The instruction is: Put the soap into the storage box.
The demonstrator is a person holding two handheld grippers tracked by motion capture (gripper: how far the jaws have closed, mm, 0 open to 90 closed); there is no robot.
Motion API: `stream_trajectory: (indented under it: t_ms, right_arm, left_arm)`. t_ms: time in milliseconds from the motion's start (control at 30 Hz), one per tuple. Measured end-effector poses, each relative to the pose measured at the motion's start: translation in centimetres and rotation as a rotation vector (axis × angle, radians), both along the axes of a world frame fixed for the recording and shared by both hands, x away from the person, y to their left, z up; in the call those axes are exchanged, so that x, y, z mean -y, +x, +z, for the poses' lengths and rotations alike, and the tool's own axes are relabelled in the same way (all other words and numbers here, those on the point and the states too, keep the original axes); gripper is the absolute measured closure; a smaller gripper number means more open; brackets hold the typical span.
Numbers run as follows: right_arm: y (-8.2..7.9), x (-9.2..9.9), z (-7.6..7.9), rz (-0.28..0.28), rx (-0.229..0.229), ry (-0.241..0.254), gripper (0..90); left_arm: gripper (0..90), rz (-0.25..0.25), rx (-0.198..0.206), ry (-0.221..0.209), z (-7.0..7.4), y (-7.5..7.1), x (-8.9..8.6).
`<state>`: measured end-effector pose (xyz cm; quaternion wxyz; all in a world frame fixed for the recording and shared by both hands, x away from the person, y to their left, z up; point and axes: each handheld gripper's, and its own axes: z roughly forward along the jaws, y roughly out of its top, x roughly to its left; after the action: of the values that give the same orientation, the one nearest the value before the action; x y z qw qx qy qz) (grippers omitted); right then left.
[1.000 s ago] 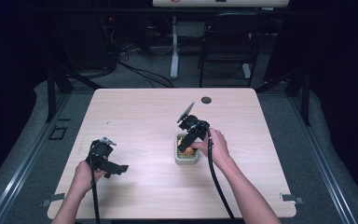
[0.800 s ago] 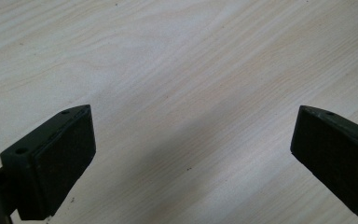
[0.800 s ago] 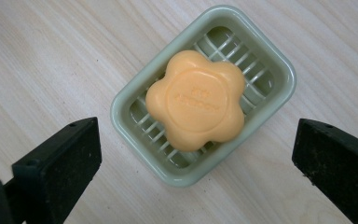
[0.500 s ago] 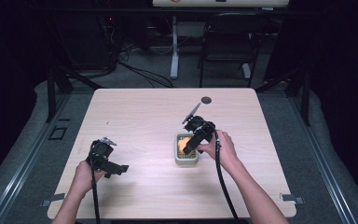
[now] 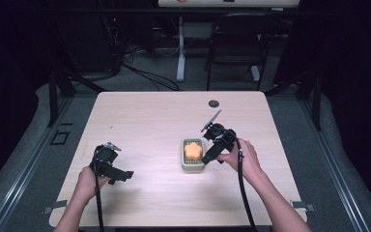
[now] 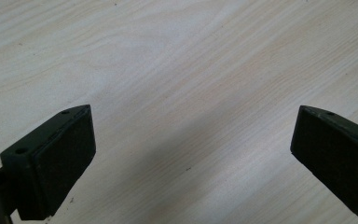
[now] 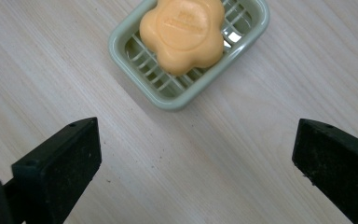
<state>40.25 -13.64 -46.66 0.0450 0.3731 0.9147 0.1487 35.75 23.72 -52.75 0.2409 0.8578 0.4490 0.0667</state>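
Note:
An orange flower-shaped soap (image 5: pixel 192 151) (image 7: pixel 182 33) lies in a pale green slotted soap dish (image 5: pixel 185 164) (image 7: pixel 130 42) near the middle of the light wooden table (image 5: pixel 154 121). My right gripper (image 5: pixel 208 155) (image 7: pixel 196 163) hovers just to the right of the dish, open, with bare wood between its jaws and the dish a little ahead of them. My left gripper (image 5: pixel 121 175) (image 6: pixel 191 154) is held near the table's front left, open over bare wood with nothing between its jaws.
A small dark round grommet (image 5: pixel 214 103) sits in the tabletop near the far edge. Beyond the table stand a chair (image 5: pixel 236 43) and a desk leg with cables on the floor. Dark metal frame rails run along both sides.
My right gripper has drawn back from over the soap dish toward the right, leaving the soap lying in the dish. The left gripper has stayed in place.

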Motion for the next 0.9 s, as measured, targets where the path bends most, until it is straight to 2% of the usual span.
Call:
stream_trajectory:
  t_ms: [300,467,633,900]
  right_arm:
    - [-1.5,2.2,0.0,-0.014,0.005,-0.016,1.1]
    - [-2.6,3.9,-0.3,-0.028,-0.001,-0.03,1.1]
    - [-3.7,6.5,-0.7,-0.078,-0.001,-0.021,1.0]
    - [-5.0,8.7,-1.4,-0.092,-0.015,-0.039,1.5]
  left_arm:
    - [0.0,0.001,0.0,-0.002,0.0,0.0,0.0]
    - [0.0,-0.002,-0.005,0.001,-0.1,0.0,0.0]
    - [0.0,-0.006,-0.008,0.002,0.0,0.0,0.1]
    - [0.0,-0.006,-0.013,0.004,-0.1,0.0,0.1]
